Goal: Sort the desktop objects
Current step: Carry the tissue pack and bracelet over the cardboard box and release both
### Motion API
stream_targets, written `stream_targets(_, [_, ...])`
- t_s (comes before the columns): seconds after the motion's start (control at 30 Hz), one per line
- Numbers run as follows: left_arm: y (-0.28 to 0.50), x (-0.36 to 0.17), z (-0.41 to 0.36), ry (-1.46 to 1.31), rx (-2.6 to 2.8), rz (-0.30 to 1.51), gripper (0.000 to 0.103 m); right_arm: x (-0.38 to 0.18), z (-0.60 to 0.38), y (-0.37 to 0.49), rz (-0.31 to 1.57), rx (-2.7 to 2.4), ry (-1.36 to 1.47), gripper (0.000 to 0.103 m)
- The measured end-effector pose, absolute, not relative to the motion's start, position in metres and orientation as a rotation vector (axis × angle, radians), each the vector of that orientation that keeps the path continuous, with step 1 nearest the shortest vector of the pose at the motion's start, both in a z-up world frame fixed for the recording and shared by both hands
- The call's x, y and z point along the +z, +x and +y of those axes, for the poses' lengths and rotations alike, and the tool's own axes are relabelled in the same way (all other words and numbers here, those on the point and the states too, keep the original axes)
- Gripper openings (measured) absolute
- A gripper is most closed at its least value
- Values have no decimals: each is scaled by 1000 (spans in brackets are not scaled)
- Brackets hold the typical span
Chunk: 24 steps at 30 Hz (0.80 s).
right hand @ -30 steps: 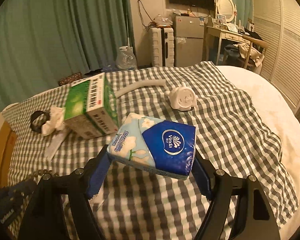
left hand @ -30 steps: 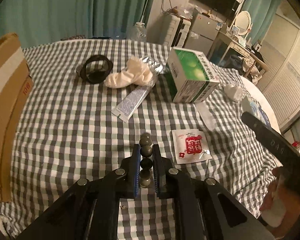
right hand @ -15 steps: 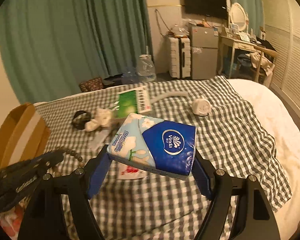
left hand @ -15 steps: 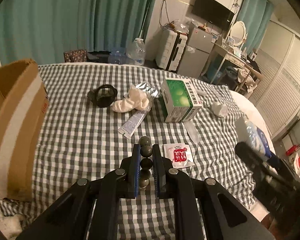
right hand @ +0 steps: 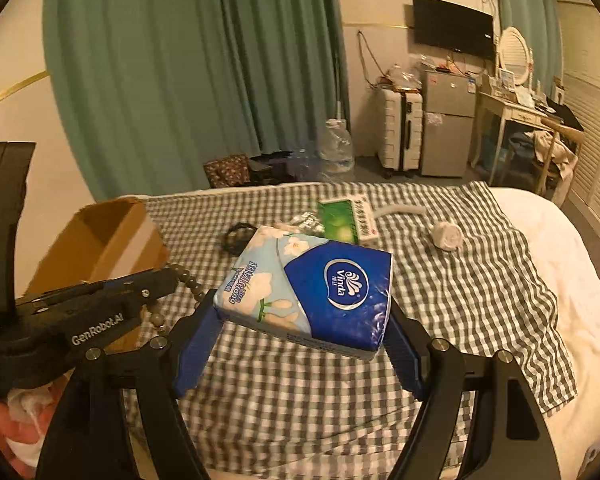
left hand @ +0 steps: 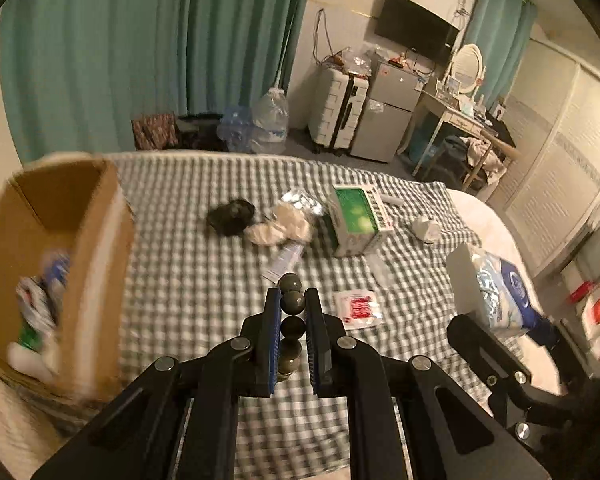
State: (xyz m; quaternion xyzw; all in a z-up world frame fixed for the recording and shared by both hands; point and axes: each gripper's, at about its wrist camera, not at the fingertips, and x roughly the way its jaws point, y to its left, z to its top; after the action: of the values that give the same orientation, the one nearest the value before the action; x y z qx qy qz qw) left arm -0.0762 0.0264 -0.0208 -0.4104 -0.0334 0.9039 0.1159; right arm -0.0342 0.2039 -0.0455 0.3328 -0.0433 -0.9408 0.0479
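The left gripper (left hand: 291, 312) has its jaws narrow, pinched on a bead string (left hand: 291, 322) that runs between the pads. The right gripper (right hand: 300, 316) has its jaws wide, clamped across a tissue pack (right hand: 310, 290) held above the checked cloth (right hand: 460, 280). The box (left hand: 66, 260), open and already holding a few items, sits at 9 o'clock in the left view.

Both loads look bound for the box. The beads should probably go first: the left gripper should travel over the box mouth before the jaws part, so the loose tail falls inside and not over the wall. The pack should stay level and well clear of the left arm.

A second ago both grippers were low, close to the cloth; now they are higher, and the box interior has come into the left view. The green carton (left hand: 358, 218), red sachet (left hand: 358, 306) and white clutter lie where they were.
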Motion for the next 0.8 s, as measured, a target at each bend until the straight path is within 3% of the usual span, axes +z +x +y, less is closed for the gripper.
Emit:
stream_targets(0.43, [-77, 49, -59, -1151, 2766, -47, 11, 1, 104, -44, -27, -2747, 908, 75])
stream_targets(0.8, [-93, 40, -168, -1243, 2888, -131, 11, -6, -7, -67, 96, -2570, 918, 75])
